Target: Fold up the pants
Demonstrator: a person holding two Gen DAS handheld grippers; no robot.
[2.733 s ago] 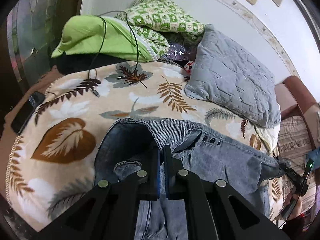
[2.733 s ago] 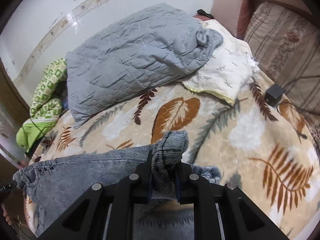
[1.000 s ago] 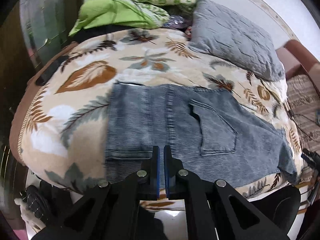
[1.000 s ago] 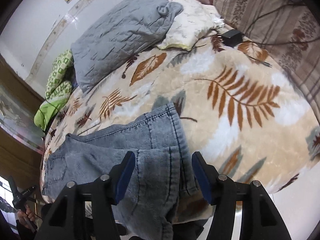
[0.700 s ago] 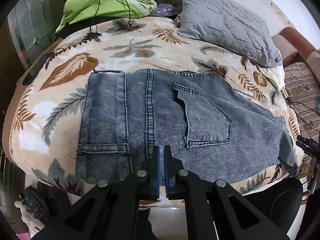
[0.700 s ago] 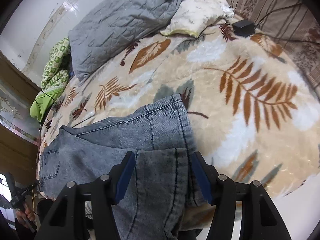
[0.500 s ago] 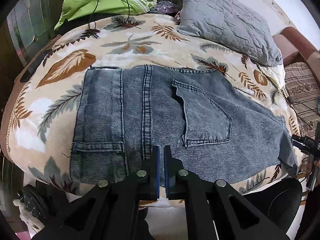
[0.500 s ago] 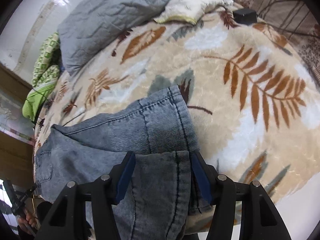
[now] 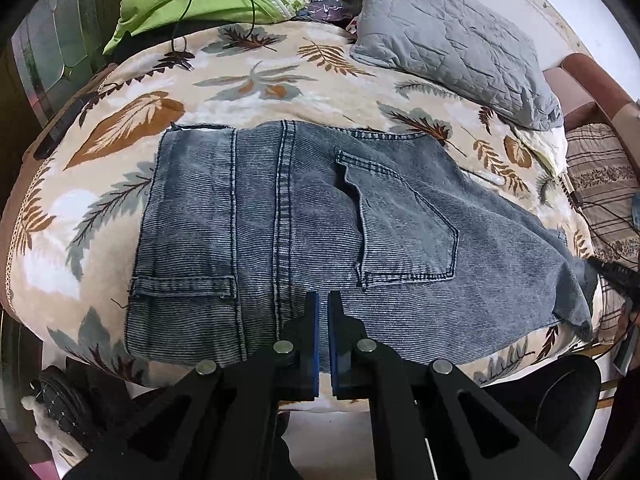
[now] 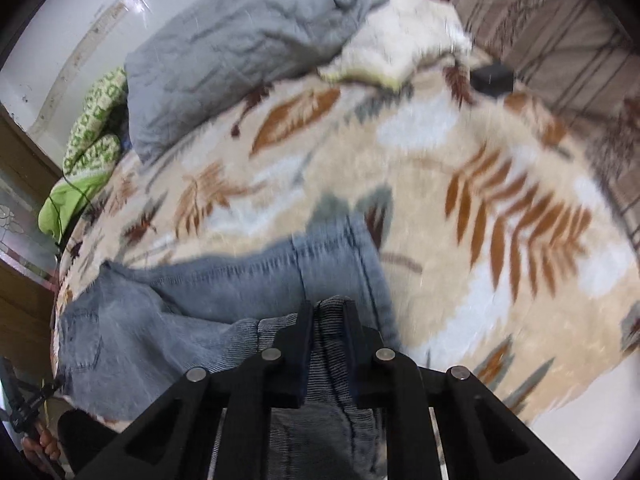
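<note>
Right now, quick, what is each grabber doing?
Left gripper: closed, over the jeans; whether it pinches them cannot be told.
Right gripper: fingers have just closed on a fold of the jeans leg.

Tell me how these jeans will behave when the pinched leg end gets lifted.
Probably floppy: the jeans lie flat and draped over the bed edge, so they'd sag. Likely fairly heavy, dragging on the blanket. The right gripper pinches bunched denim, so slipping seems unlikely.
</note>
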